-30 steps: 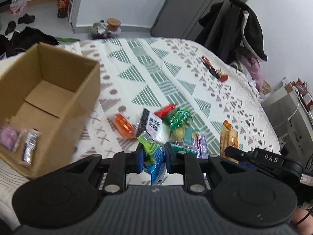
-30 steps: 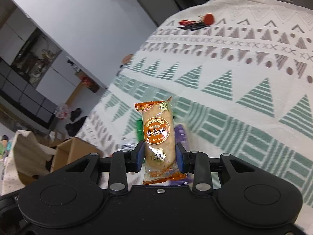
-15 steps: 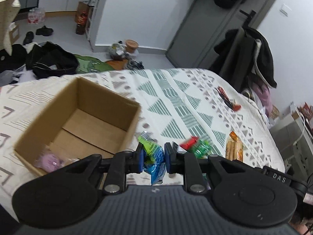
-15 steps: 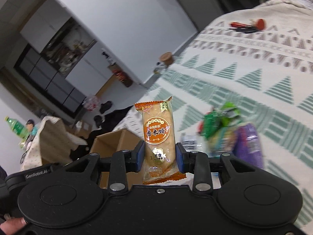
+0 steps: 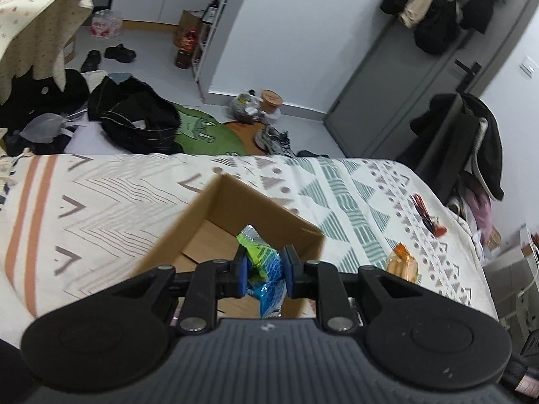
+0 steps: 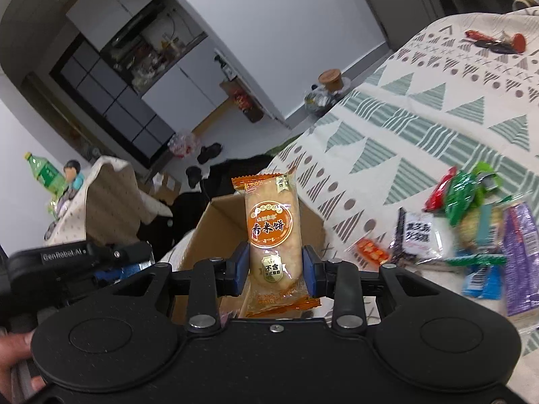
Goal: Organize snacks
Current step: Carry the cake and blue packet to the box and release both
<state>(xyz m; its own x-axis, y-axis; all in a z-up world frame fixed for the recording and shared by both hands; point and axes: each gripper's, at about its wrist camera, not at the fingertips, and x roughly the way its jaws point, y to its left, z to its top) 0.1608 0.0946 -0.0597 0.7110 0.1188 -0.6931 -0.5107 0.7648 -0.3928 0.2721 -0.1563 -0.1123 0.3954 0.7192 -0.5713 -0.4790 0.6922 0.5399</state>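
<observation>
Moved: both my grippers have gone from over the snack pile to the box; pile no longer in left view, box now dead ahead in both.
Left gripper [image 5: 263, 271]: clamped on a green-blue packet [image 5: 264, 262], packet upright between the pads, above the box [image 5: 219, 215] opening.
Right gripper [image 6: 273, 267]: pinching an orange rice cracker [image 6: 273, 232] at its lower half, label facing me, top end up, in front of the box [image 6: 215, 225].
Box: open cardboard, on the bedspread [image 5: 101, 195]; contents mostly hidden behind my left gripper, can't tell what's in there.
Snack pile [image 6: 471, 225]: on the bedspread to the right in right view, well apart from the box, partly blurred.
Keys [image 5: 427, 217]: red-and-black bunch near the far bed edge.
My left hand [image 6: 13, 363]: just visible at the lower left of right view.
</observation>
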